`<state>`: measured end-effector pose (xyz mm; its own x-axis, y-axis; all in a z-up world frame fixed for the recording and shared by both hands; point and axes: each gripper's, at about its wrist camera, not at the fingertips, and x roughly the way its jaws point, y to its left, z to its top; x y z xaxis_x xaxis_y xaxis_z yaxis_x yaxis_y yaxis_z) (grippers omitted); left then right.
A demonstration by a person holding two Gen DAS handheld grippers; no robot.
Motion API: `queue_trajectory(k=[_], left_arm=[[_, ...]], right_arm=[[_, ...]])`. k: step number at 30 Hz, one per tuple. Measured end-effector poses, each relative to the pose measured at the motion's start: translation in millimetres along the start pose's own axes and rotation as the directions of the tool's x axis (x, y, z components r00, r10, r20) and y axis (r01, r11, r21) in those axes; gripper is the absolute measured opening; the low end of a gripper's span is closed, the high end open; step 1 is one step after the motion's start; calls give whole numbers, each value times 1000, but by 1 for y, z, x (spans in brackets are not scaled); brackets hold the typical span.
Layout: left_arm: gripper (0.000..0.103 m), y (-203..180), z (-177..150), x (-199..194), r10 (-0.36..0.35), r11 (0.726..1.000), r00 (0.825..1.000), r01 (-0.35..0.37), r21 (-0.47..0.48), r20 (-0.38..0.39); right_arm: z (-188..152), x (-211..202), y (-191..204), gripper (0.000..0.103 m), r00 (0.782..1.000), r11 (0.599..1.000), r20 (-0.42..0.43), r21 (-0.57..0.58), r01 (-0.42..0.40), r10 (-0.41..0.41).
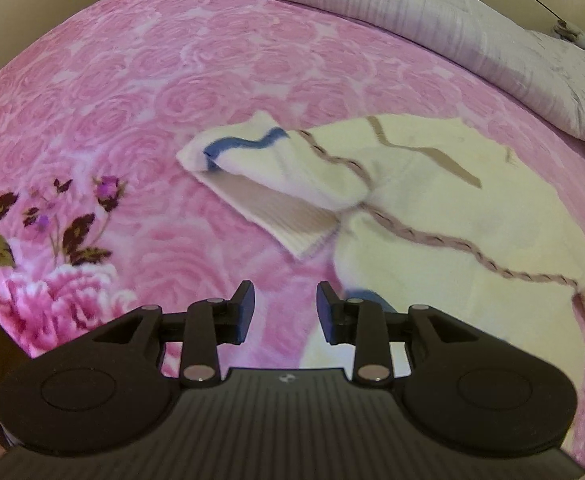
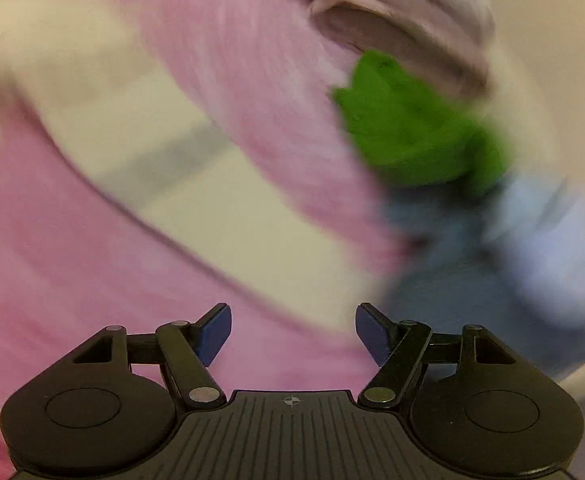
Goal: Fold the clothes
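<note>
A cream garment (image 1: pixel 444 208) with blue and brown wavy stripes lies spread on the pink rose bedspread (image 1: pixel 140 92). One sleeve (image 1: pixel 268 176) is folded back across its left side. My left gripper (image 1: pixel 285 312) hovers over the garment's near left edge, jaws a little apart with nothing between them. In the blurred right wrist view, my right gripper (image 2: pixel 292 334) stands wide open and empty above the pink spread, with a cream strip of cloth (image 2: pixel 196 184) ahead. A green garment (image 2: pixel 416 128) and a blue one (image 2: pixel 464 248) lie to its right.
A folded grey-lilac quilt (image 1: pixel 432 12) runs along the far side of the bed. The bed's left edge drops to a dark gap near the printed flower (image 1: pixel 80 300). A pinkish pillow or fold (image 2: pixel 396 28) lies beyond the green garment.
</note>
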<state>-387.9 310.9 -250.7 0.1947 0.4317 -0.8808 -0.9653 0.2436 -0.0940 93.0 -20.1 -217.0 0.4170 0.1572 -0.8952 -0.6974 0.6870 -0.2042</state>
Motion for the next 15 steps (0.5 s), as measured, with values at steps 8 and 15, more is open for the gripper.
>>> queue_trajectory(k=[8,15], left_arm=[[38,45,34,66,-38,996,999,36,-85,-19],[37,69,88,82,-62,994,997,58,-94,-35]], right_arm=[[5,13,41,71,943,705,-15,668,-237,331],[7,-3,73,71,971,728,-34,668,-154,237]])
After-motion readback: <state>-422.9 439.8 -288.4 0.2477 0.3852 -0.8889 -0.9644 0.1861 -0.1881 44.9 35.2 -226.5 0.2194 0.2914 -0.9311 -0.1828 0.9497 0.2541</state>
